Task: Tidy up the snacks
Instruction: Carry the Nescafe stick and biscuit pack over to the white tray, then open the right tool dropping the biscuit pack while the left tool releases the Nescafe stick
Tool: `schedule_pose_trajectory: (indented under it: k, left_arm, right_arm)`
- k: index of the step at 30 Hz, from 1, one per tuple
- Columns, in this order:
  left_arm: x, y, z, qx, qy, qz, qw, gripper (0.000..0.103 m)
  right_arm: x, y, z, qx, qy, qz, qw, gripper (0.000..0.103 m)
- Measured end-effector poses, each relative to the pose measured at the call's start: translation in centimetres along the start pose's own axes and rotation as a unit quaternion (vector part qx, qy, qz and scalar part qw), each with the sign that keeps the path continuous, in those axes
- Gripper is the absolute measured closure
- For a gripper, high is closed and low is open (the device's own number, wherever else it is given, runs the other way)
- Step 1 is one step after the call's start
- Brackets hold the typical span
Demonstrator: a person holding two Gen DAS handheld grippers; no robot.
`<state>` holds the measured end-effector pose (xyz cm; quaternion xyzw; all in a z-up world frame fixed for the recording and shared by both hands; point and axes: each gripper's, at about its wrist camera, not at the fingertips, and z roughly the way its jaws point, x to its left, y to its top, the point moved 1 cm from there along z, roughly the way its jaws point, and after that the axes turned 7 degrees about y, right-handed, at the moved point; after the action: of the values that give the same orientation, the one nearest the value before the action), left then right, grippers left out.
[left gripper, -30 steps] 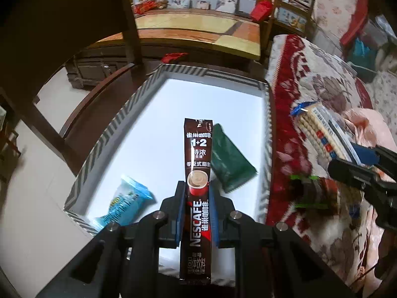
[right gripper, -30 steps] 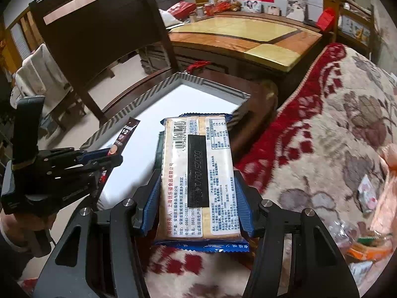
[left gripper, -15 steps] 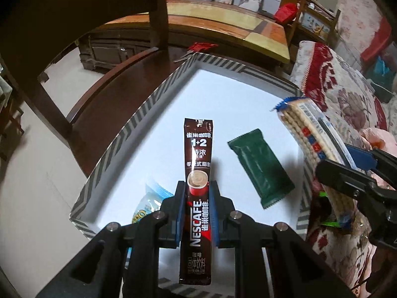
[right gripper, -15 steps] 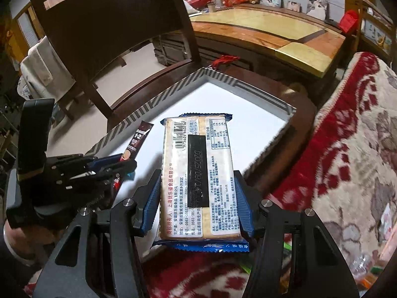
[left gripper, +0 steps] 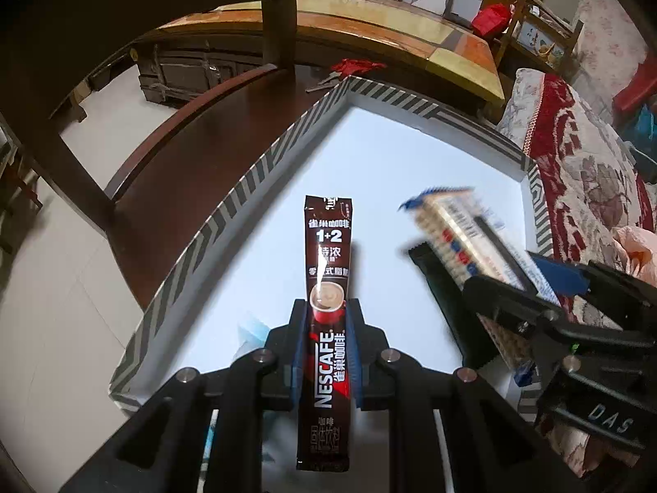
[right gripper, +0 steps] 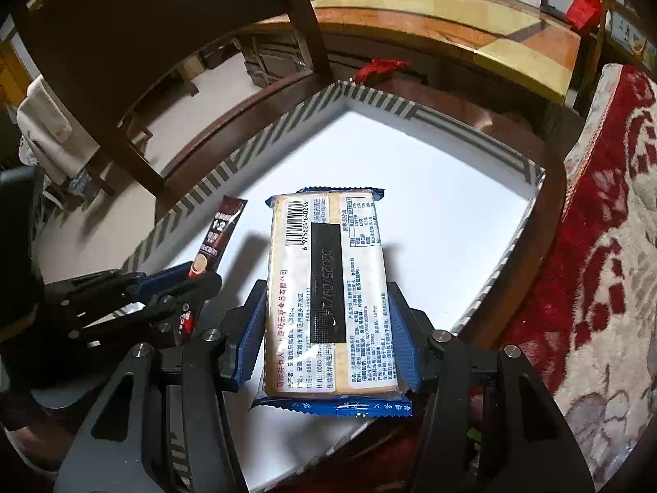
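Observation:
My left gripper point(left gripper: 326, 328) is shut on a brown Nescafe coffee stick point(left gripper: 327, 287) and holds it above the white tray point(left gripper: 410, 156) with a striped rim. My right gripper point(right gripper: 326, 320) is shut on a blue-edged cracker pack point(right gripper: 328, 296), also above the tray point(right gripper: 431, 172). In the left wrist view the cracker pack point(left gripper: 460, 226) shows at the right, over a dark green packet point(left gripper: 443, 296) lying in the tray. A light blue packet point(left gripper: 250, 330) lies in the tray, mostly hidden behind my left gripper. In the right wrist view the left gripper point(right gripper: 193, 279) with the stick point(right gripper: 217, 238) is at the left.
The tray sits on a dark wooden chair seat point(left gripper: 184, 164) with its backrest point(left gripper: 283, 12) behind. A red floral blanket point(left gripper: 583, 164) lies to the right. A wooden table point(left gripper: 369, 28) stands at the back. Pale floor point(left gripper: 53, 267) lies to the left.
Both grippers have moved forward and left over the tray. The cracker pack now hangs above the green packet. The blue packet has slid behind my left gripper.

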<state>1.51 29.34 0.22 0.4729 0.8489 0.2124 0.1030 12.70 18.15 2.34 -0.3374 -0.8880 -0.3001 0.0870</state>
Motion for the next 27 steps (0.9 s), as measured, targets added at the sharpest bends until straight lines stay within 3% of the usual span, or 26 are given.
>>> schedule_pose_trajectory:
  k: [13,15,22,27]
  left_arm:
    - [0.3,0.1,1.2,0.016,0.011,-0.016,0.9997,0.077]
    - [0.4,0.0,1.2,0.017,0.012,-0.018,0.9996,0.072]
    - [0.2,-0.2,-0.3,-0.001,0.015,-0.027,0.9995,0.033]
    - [-0.5,-0.8,-1.9,-0.014,0.010,-0.020,0.9997,0.026]
  right_arm:
    - [-0.4,-0.3,1.3,0.015,0.021,0.026,0.999,0.047]
    - [-0.5,-0.5,1.2,0.012,0.032,0.035,0.999,0.047]
    - [-0.1,-1.1,-0.7,-0.013,0.029,0.033,0.999,0.047]
    - [-0.1,-2.0,-3.1,-0.041,0.019,0.032,0.998,0.047]
